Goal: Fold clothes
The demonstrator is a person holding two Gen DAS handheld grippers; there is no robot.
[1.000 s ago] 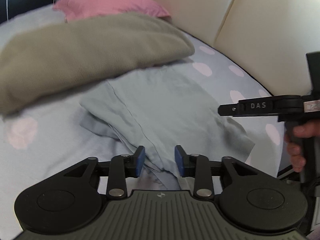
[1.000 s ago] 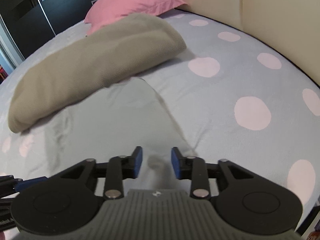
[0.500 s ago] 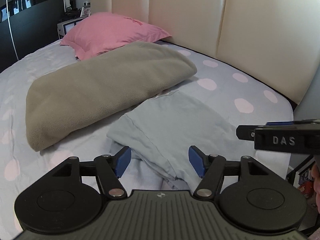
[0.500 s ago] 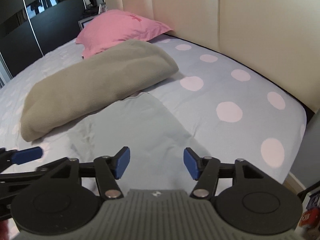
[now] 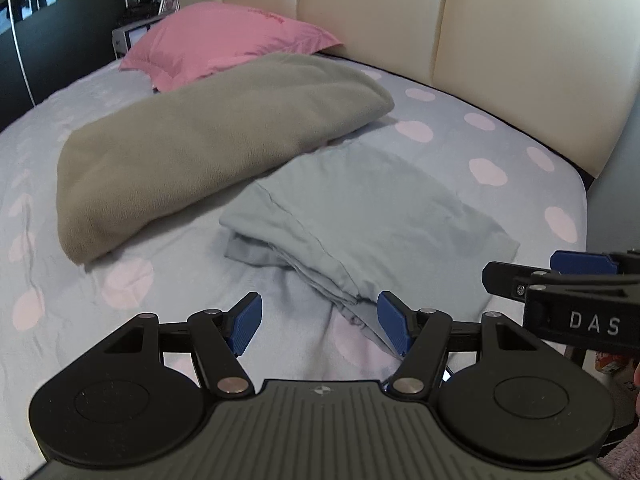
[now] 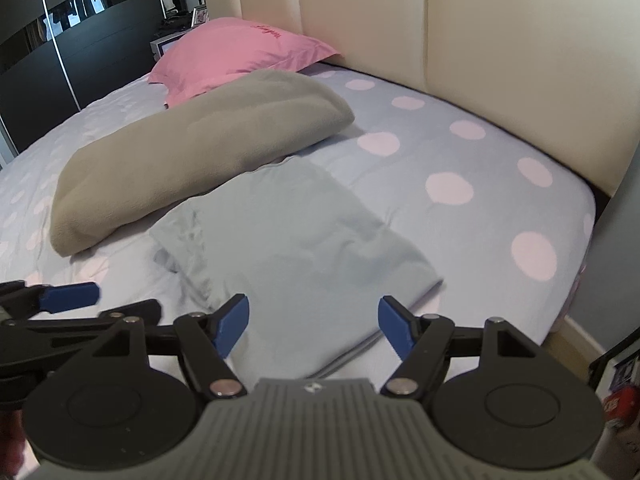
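- The folded pale blue garment (image 5: 360,216) lies flat on the bed (image 5: 140,280), near its corner at about 4 o'clock from the bed's middle; in the right wrist view it (image 6: 288,240) fills the centre.
- Its layered hem edges show on the side toward 8 o'clock in the left wrist view, with several folds stacked.
- The left claw (image 5: 320,322) hangs above the bed with its jaws standing wide; they have just been opening, and nothing is pinched between them. The nearest corner of the garment shows in the gap beside the right-hand blue pad, apart from it as far as can be told.
- The right claw (image 6: 314,324) hangs over the near edge of the garment, jaws wide and just opening further, with cloth seen below the gap but not gripped.
- In the left wrist view the right claw also enters at 3 o'clock, marked "DAS".
- In the right wrist view the left claw enters at 9 o'clock, its blue pad showing.
- An olive-grey blanket (image 5: 200,148) lies folded at 11 o'clock from the garment, its edge touching or slightly over the garment's far corner.
- A pink pillow (image 6: 240,56) sits behind the blanket, against the cream headboard (image 6: 460,48).
- The bed sheet is pale blue with pink dots.
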